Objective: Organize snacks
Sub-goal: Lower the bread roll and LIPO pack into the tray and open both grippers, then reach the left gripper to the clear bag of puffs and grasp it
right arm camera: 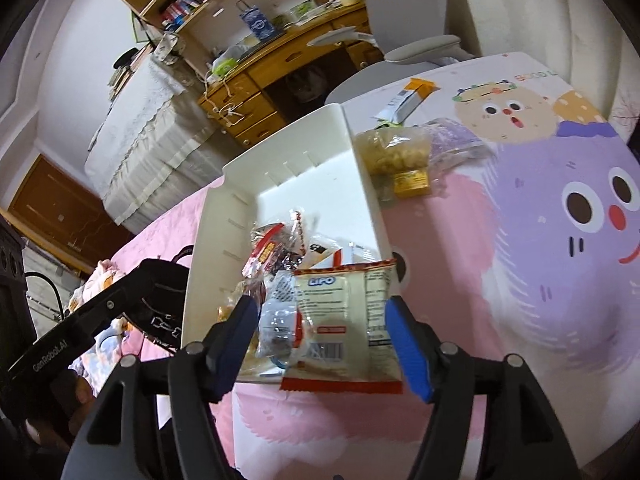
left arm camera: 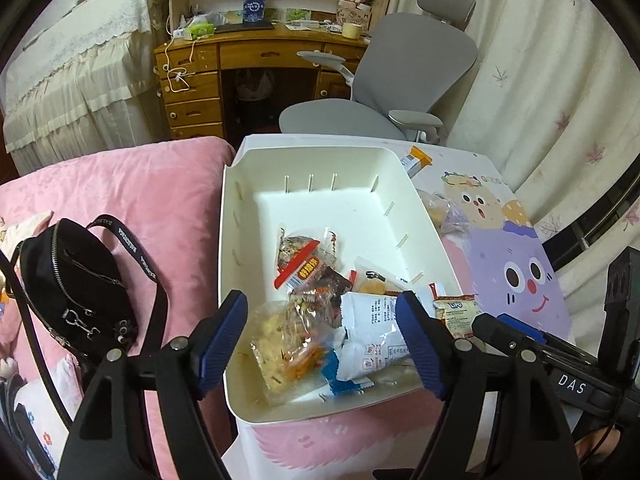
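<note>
A white bin (left arm camera: 312, 168) stands on the cartoon-print table and holds several snack packets at its near end, among them a clear bag of crackers (left arm camera: 288, 344) and a white and blue packet (left arm camera: 372, 340). My left gripper (left arm camera: 324, 344) is open above these packets, empty. My right gripper (right arm camera: 322, 344) is open, with a cream LIPO packet (right arm camera: 344, 320) lying between its fingers over the bin's near rim (right arm camera: 372, 184); it also shows in the left wrist view (left arm camera: 456, 312). A bag of yellow snacks (right arm camera: 396, 152) and an orange and white packet (right arm camera: 408, 96) lie on the table beyond.
A pink bedcover (left arm camera: 140, 184) with a black shoulder bag (left arm camera: 76, 280) lies left of the table. A grey office chair (left arm camera: 400, 76) and a wooden desk (left arm camera: 224, 60) stand behind. The cartoon table top (right arm camera: 540, 260) stretches to the right.
</note>
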`<state>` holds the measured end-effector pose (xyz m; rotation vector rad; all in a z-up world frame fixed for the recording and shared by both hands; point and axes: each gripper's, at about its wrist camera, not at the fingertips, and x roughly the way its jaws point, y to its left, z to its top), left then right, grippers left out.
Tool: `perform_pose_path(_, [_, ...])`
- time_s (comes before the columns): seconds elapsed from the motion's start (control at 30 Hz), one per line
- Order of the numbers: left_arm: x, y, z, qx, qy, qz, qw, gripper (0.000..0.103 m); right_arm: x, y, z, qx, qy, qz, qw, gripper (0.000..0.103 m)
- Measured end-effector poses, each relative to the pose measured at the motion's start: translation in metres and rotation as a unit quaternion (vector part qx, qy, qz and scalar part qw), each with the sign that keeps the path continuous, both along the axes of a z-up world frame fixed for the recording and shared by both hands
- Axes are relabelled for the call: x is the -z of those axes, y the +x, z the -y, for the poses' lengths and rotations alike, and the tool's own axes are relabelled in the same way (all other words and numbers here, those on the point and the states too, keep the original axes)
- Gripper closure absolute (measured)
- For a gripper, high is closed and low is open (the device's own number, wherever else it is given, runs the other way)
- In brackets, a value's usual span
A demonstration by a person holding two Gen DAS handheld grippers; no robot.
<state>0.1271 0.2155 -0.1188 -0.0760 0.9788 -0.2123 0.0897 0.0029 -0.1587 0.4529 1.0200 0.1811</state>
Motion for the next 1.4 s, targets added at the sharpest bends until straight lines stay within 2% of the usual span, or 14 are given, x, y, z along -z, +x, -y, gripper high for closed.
perform_pose_path(0.47, [0.013,0.001,0.011,0.015,-0.022,-0.057,0.9980,0.028,-0.007,-0.028,0.010,0.008,-0.033,-0.025,0.999,0.034])
perform_pose_path(0.87, [-0.001,0.022,0.053,0.061,-0.004,-0.075,0.9953,0.028,-0.009,-0.037,0.036,-0.013,-0.084,-0.029,0.996,0.034])
perform_pose_path(1.0, [-0.011,0.038,0.076,0.083,0.019,-0.070,0.9939,0.028,-0.011,-0.030,0.046,-0.034,-0.101,-0.016,0.994,0.034])
perform_pose_path(1.2, [-0.026,0.070,0.117,0.133,0.059,-0.063,0.9874,0.028,-0.014,-0.011,0.063,-0.057,-0.117,0.008,0.992,0.034])
perform_pose_path(1.4, [-0.031,0.106,0.166,0.199,0.096,-0.065,0.9732,0.028,-0.010,0.009,0.082,-0.066,-0.124,0.019,0.990,0.034])
